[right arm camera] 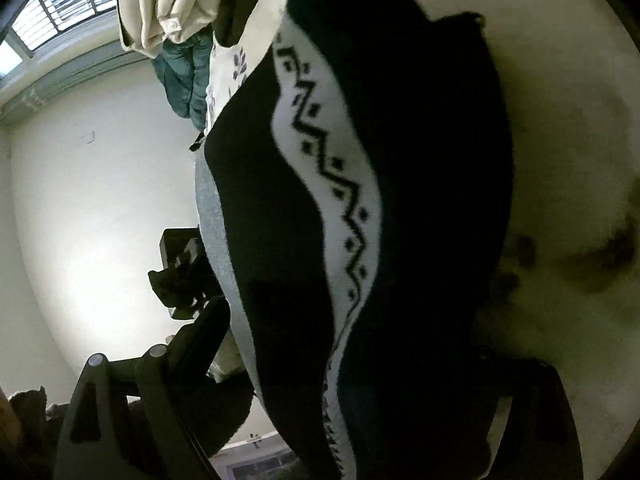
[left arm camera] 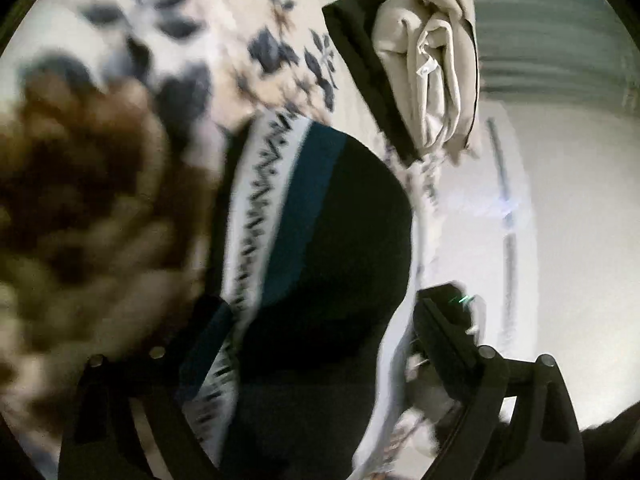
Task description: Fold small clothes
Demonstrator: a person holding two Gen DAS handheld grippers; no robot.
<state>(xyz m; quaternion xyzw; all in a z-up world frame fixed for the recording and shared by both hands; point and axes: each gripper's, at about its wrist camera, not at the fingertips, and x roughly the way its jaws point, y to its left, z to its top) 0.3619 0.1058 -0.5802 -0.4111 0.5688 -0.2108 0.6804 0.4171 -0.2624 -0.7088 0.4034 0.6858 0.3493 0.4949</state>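
A dark knit garment (left arm camera: 340, 208) with a white zigzag band and a teal stripe hangs between my two grippers, lifted off the floral bedsheet (left arm camera: 192, 12). My left gripper (left arm camera: 320, 368) is shut on the garment's lower edge; cloth fills the gap between its fingers (left arm camera: 452, 344). In the right wrist view the same garment (right arm camera: 420, 160) drapes over my right gripper (right arm camera: 340, 392), which is shut on it. The white band (right arm camera: 340, 184) runs down toward the jaws. The other gripper shows dark behind the cloth in the right wrist view (right arm camera: 184, 272).
A pile of beige clothes on a dark garment (left arm camera: 432, 60) lies on the bed, also in the right wrist view (right arm camera: 168, 0). Jeans (right arm camera: 188, 72) hang beside it. A blurred brown patterned cloth (left arm camera: 80, 208) is at left. White wall (left arm camera: 580, 220) and a window (right arm camera: 60, 8) are behind.
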